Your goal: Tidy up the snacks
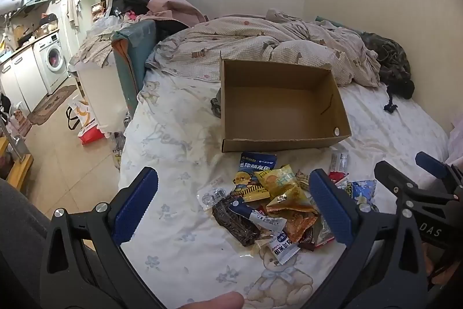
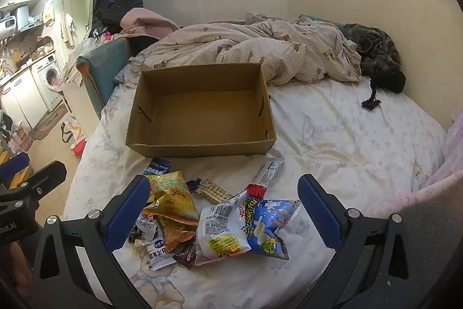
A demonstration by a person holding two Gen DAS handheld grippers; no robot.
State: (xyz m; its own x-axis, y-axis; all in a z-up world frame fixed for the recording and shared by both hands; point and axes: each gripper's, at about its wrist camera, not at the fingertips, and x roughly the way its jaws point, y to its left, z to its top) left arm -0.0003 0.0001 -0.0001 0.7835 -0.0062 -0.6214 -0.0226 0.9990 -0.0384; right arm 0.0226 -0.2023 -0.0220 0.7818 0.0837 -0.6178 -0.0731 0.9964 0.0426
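Snacks [image 1: 269, 201] lie in a loose heap on the bed sheet [image 1: 179, 112], just in front of an open cardboard box [image 1: 277, 103] whose inside is bare. The left gripper [image 1: 234, 201] hangs above the heap with its blue pads spread wide and nothing between them; the right gripper [image 2: 224, 210] does likewise, its jaws wide apart over the packets, pressing on none.

The left wrist view alone shows a dark brown bar [image 1: 235, 222] in clear wrap and a small clear packet [image 1: 211, 194] at the heap's left edge, plus a fingertip [image 1: 214, 301] at the bottom. It also catches the right gripper's side, marked "DAS". The right wrist view shows what the left gripper's finger mostly hides: a white pouch [image 2: 221, 228] and a blue pouch [image 2: 270, 225] side by side, and a red-ended stick pack [image 2: 264, 175] pointing toward the box. There the left gripper's body reads "bot.AI", cut off by the frame.

Packet printing is in Chinese characters, too small and warped to read reliably. A rumpled quilt [image 2: 254, 48] lies behind the box; a washing machine [image 1: 53, 60] stands far left.
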